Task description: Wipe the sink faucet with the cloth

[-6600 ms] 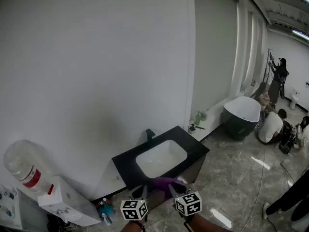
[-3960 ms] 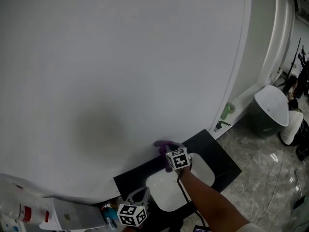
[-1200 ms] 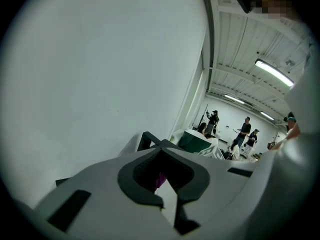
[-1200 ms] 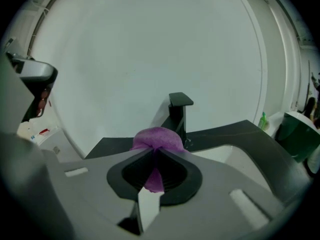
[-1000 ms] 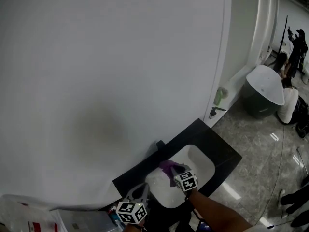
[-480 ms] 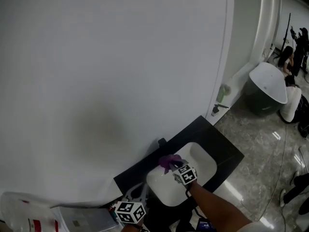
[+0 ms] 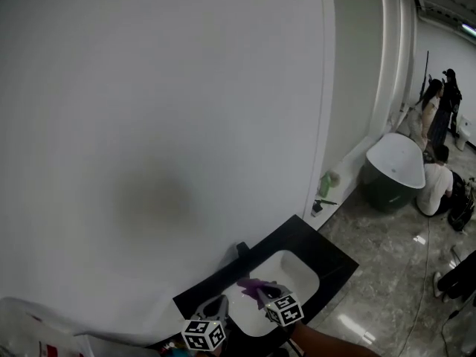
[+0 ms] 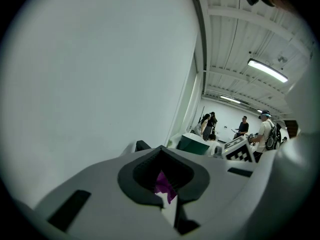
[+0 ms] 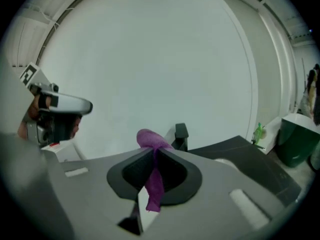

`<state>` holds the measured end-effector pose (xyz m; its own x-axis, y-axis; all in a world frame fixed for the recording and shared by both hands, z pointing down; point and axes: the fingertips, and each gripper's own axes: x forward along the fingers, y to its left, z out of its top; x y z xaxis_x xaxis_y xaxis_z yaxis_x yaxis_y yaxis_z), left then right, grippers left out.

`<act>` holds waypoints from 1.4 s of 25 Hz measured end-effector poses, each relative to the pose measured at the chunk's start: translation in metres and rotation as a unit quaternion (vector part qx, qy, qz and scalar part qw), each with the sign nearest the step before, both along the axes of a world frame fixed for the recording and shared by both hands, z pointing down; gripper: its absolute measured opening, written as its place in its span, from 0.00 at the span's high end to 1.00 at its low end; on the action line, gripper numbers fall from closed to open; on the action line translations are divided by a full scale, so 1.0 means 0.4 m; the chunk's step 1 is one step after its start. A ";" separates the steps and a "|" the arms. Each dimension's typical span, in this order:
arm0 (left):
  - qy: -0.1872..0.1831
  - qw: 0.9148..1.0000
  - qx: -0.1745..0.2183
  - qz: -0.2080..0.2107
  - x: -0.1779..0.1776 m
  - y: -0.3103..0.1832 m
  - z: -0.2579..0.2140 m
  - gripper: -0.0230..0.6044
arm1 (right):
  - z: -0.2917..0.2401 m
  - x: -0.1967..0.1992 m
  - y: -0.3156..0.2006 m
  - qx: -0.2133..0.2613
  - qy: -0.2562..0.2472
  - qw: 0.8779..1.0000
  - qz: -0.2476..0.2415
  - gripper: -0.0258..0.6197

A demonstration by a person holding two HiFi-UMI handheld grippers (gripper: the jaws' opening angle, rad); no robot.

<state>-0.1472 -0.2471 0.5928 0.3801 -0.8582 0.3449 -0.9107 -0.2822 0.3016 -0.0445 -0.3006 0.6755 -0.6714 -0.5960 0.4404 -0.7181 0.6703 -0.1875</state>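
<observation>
Right gripper (image 9: 152, 156) with its jaws pressed together on a purple cloth (image 9: 148, 138): a small bunch stands above the tips and a narrow tail hangs below them. In the head view the cloth hangs over the white basin (image 7: 291, 271), short of the black faucet (image 9: 180, 132) at the back of the dark counter (image 7: 331, 253) and apart from it. Left gripper (image 8: 162, 176) with its jaws together and nothing held; the purple seen through its hollow appears to be the cloth lying beyond. Likely hazards: only a little cloth projects past the tips, so a straight advance could bring hard jaw against the faucet instead of fabric; the pinch takes a thin fold, so dragging around the spout may pull the cloth free into the basin; the loose tail may catch on the faucet. The idle left gripper, low at the counter's near edge, could knock it
</observation>
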 end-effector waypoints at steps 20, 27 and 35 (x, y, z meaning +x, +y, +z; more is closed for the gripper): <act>-0.004 0.997 0.079 0.006 0.016 -0.022 -0.188 0.96 | -0.299 0.043 0.011 0.124 -0.015 0.991 0.044 0.92; -0.007 0.997 0.071 -0.001 0.009 -0.030 -0.164 0.96 | -0.300 0.038 0.003 0.127 -0.017 0.991 0.044 0.92; -0.002 0.998 0.066 -0.008 0.003 -0.037 -0.154 0.96 | -0.302 0.036 -0.002 0.123 -0.013 0.992 0.040 0.92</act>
